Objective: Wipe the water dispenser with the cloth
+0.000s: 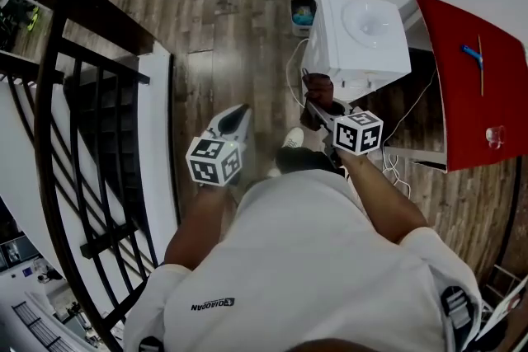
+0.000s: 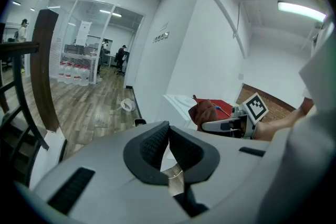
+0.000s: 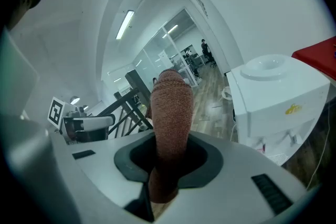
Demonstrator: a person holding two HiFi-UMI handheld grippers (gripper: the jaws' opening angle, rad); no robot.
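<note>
- Holding the brown cloth (image 3: 170, 107) clamped in the right gripper (image 3: 169, 157), close to the white water dispenser's (image 3: 273, 97) front
- left gripper (image 2: 169, 134) has jaws pressed together on nothing, over the wood floor (image 1: 206, 4)

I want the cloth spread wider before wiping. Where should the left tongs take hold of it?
Probably take the cloth by its free end, which sticks out past the right tongs, coming in from the person's left. Those tongs clamp its other end, and the water dispenser stands on their far side.
</note>
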